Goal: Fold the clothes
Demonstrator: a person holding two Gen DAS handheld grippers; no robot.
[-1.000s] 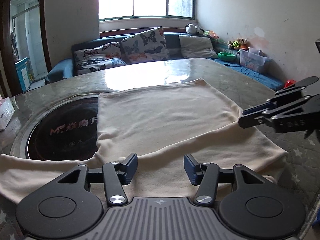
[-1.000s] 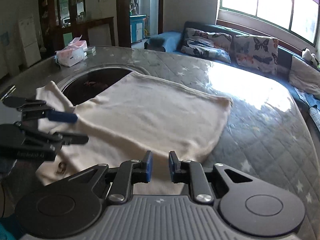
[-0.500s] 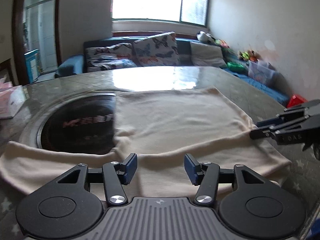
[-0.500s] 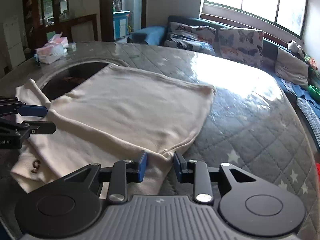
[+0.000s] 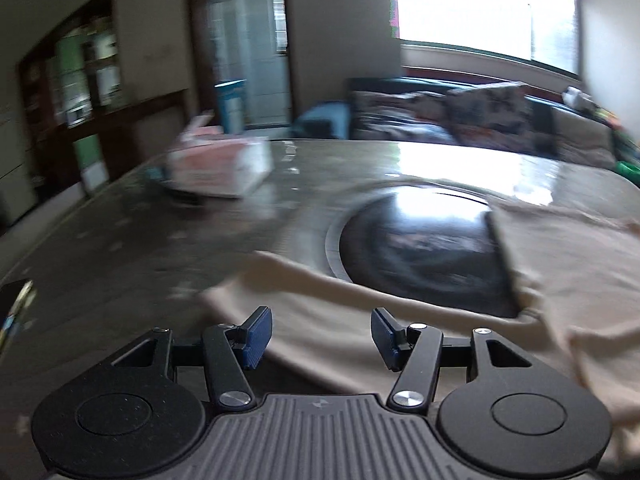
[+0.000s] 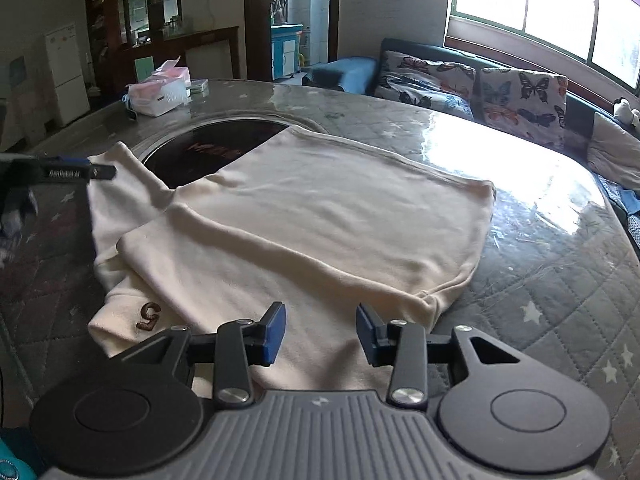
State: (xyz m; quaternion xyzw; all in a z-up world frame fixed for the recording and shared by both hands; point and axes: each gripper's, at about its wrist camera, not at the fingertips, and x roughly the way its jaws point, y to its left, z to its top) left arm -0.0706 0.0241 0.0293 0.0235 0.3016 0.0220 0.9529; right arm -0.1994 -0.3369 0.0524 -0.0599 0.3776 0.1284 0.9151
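Observation:
A cream sweatshirt (image 6: 320, 208) lies flat on the round table, its right side folded over. One sleeve (image 6: 120, 184) reaches left past the dark inset. A brown "S" mark (image 6: 149, 315) shows near the front. My right gripper (image 6: 320, 316) hovers over the near edge of the garment; its jaws are opening and the pads press on nothing. My left gripper (image 5: 322, 320) hangs over the sleeve end (image 5: 300, 280), jaws opening, with only flat cloth below. In the right wrist view the left gripper (image 6: 96, 170) shows at the far left by the sleeve. The left wrist view is blurred.
The table carries a grey quilted star cover (image 6: 560, 300) and a dark round inset (image 6: 208, 148), partly under the garment. A pink tissue box (image 6: 160, 96) stands at the far left. A sofa with butterfly cushions (image 6: 520, 92) runs under the window.
The right gripper's jaws have widened from nearly together. The left gripper has swung left along the garment, from its middle to the sleeve end, and the other gripper has left its view.

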